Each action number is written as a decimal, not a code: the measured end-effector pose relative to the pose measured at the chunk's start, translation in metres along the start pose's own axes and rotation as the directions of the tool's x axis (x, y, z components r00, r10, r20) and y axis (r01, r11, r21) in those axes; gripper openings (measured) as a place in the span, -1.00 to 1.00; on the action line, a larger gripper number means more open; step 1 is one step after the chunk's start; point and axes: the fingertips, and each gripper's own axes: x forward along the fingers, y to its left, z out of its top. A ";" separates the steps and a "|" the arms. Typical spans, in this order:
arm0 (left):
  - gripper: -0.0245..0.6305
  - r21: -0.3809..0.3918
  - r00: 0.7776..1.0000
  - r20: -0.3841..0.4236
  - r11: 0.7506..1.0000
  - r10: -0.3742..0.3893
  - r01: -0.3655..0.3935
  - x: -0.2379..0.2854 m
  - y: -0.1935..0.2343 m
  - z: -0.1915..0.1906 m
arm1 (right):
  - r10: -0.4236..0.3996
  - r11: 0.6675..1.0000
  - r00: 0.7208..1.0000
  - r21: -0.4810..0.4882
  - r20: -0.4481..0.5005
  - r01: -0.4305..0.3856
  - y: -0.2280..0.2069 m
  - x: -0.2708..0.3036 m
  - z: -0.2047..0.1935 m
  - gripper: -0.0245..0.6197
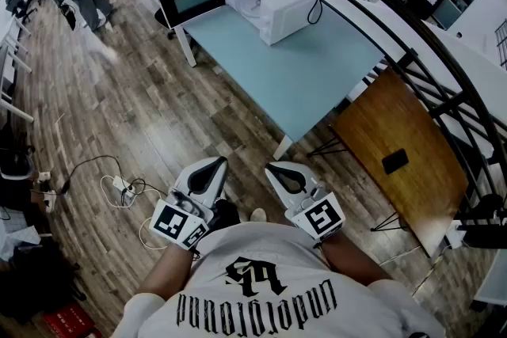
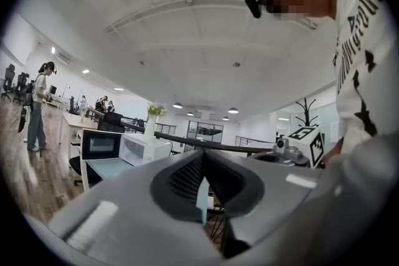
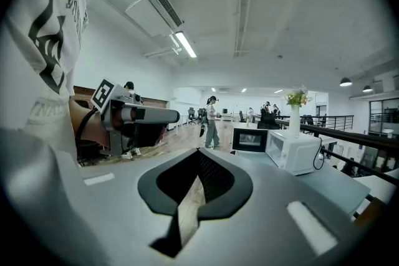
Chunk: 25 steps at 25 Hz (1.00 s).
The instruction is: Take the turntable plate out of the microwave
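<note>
Turntable plate: not made out, presumably inside the microwave [image 1: 273, 0] far ahead. Left gripper [image 2: 202, 156] pinched closed, empty; right gripper [image 3: 199, 159] pinched closed, empty too. Held side by side close against the torso, probably a resting carry before the approach. Farther out, light blue table [image 1: 317, 75]; at its far end, microwave with door [image 1: 192, 1] swung open.

table [image 1: 317, 83]: pale blue, white legs | on it: white microwave [image 1: 277, 0] at far end, door [image 1: 192, 0] swung open | floor [image 1: 158, 107]: wood planks, white power strip [image 1: 121, 186] and loose cables | side table [image 1: 412, 194]: brown wood, small flat black object [image 1: 394, 161] on top
</note>
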 end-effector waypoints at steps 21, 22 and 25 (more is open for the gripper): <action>-0.77 0.021 0.998 0.057 0.999 0.042 -0.043 -0.009 0.165 0.024 | -0.003 1.000 1.000 0.013 -0.014 0.004 -0.024 0.165 0.020 -0.91; -0.78 0.018 0.997 0.062 0.999 0.037 -0.038 -0.011 0.178 0.030 | -0.011 1.000 1.000 0.014 -0.009 0.011 -0.026 0.178 0.025 -0.91; -0.77 0.033 0.998 0.064 0.999 0.022 -0.024 -0.017 0.214 0.045 | -0.029 1.000 1.000 0.008 0.011 0.029 -0.031 0.212 0.043 -0.91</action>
